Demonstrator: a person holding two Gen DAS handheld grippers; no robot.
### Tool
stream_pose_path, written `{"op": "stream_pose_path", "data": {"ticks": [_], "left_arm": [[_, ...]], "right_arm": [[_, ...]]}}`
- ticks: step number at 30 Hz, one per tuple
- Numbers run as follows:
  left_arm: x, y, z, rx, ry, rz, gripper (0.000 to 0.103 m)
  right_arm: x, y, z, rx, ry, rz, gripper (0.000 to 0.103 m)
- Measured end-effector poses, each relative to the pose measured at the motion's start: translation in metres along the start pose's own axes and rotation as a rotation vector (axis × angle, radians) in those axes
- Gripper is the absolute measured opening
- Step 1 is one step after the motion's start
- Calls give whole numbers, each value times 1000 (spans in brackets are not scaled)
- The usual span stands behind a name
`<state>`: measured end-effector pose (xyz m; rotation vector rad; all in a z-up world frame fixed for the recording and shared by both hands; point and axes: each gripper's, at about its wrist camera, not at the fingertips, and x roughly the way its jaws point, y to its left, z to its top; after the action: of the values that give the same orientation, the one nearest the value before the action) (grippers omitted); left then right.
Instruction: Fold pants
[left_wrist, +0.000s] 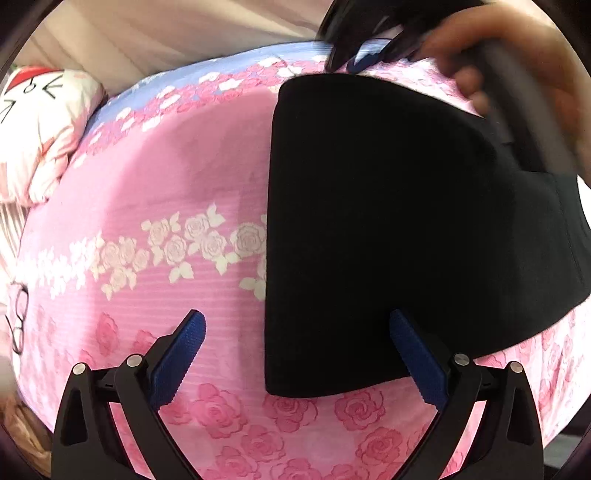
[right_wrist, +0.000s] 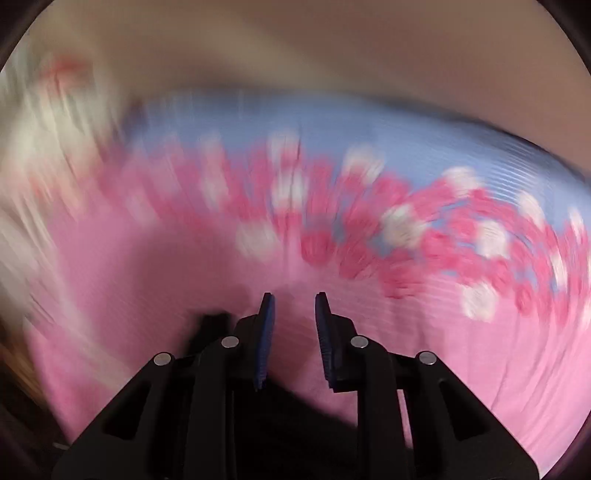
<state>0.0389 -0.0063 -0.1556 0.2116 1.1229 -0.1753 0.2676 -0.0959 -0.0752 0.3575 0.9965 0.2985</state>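
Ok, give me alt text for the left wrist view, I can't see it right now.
Folded black pants lie flat on a pink rose-print bedsheet. The left gripper hangs open just above their near corner, holding nothing. At top right, a blurred hand holds the right gripper over the far edge; a cartoon-cat pillow sits at left.

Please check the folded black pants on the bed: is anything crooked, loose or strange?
Nothing stands out. The black pants lie as one flat, smooth bundle on the pink rose bedsheet, with clean straight edges. The left gripper is open above the near edge, holding nothing. The right wrist view is blurred.
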Motion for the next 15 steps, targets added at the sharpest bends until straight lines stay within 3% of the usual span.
{"op": "stream_pose_path", "data": {"ticks": [2, 4, 6, 9, 12, 14, 15], "left_arm": [[-12, 7, 7, -17, -24, 1, 98], [-22, 13, 21, -45, -54, -17, 98], [-27, 14, 42, -59, -68, -30, 98], [-18, 6, 76, -33, -88, -41, 98], [9, -7, 113, 13, -91, 31, 98], [35, -13, 133, 34, -59, 65, 98], [44, -14, 138, 39, -43, 69, 98]], "right_arm": [[-60, -5, -27, -22, -95, -71, 23], [-99, -14, -64, -58, -99, -150, 23], [-112, -25, -93, -63, -54, -198, 23], [-122, -60, -132, 44, 4, -244, 24], [-131, -83, -153, 125, -14, -281, 27], [-136, -93, -161, 188, -53, -288, 43], [-136, -97, -166, 205, -66, -303, 69]]}}
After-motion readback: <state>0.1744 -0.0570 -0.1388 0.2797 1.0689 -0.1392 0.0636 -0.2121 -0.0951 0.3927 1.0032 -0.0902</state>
